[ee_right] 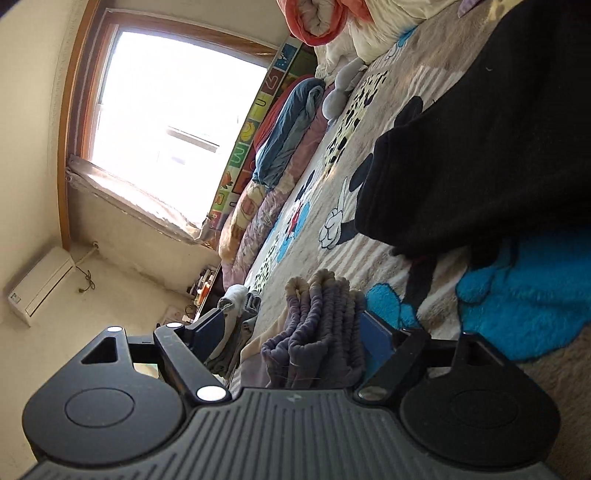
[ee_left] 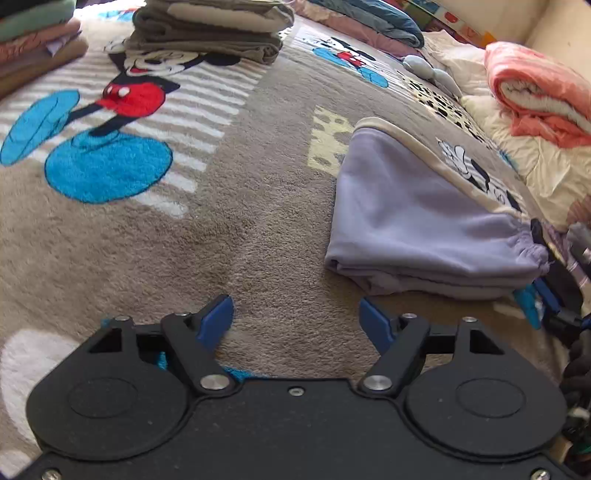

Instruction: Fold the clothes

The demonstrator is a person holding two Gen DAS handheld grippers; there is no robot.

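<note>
Items counted across both wrist views: one folded lavender garment (ee_left: 424, 221); two stacks of folded clothes, a beige-grey stack (ee_left: 210, 29) and a green-and-pink stack (ee_left: 37, 40); one rolled coral blanket (ee_left: 535, 92); one black garment (ee_right: 480, 129); one window (ee_right: 173, 122); two grippers, left gripper (ee_left: 295, 317) and right gripper (ee_right: 295, 328).

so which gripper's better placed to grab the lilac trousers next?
Right, probably. The right gripper is open with the trousers' waistband between its jaws; the left gripper is open over bare blanket.
</note>
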